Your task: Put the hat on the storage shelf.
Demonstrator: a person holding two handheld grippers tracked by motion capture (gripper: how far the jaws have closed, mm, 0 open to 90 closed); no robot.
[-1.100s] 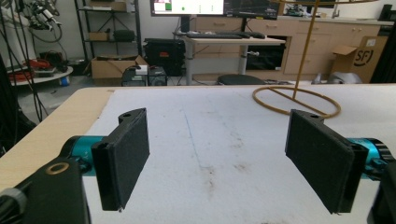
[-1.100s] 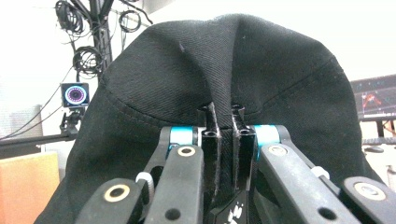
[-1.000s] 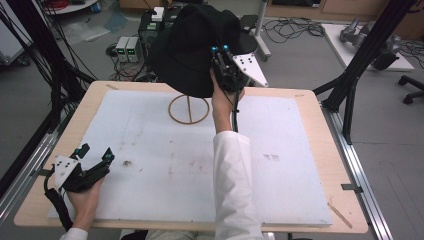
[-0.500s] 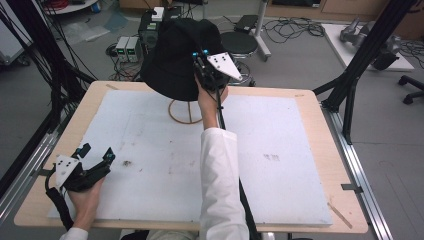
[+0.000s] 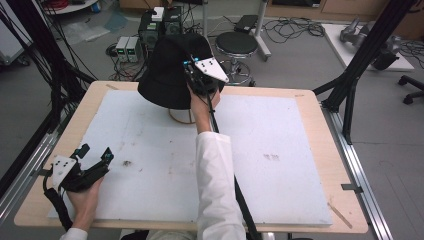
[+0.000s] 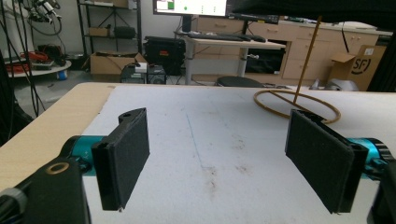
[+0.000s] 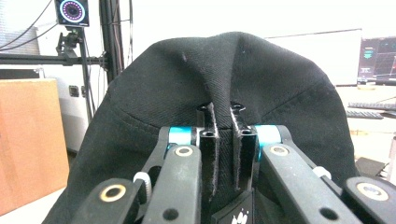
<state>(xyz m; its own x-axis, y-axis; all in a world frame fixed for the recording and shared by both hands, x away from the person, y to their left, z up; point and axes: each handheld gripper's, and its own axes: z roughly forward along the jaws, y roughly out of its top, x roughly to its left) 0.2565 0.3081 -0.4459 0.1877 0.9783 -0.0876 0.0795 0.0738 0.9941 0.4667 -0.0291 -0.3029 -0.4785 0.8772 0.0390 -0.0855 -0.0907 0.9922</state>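
Right tool (image 5: 196,80) was pinched tight on the hat (image 5: 167,70) – held up at 12 o'clock, over the stand (image 5: 181,116). Left tool (image 5: 92,161) sat at 8 o'clock on the table (image 5: 280,150), jaws wide apart. Looked like the hanging step – next I'd guess lowering it onto the stand's rod.

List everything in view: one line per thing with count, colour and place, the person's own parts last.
hat: one, black, held above the stand at the table's far edge
stand: one, tan wire ring with an upright rod, far middle of the mat
mat: one, white, stained, covering the table
table: one, light wood
stool: one, black, on the floor beyond the table
left gripper: one, black, open, near left corner
right gripper: one, black, pinching a fold of the hat
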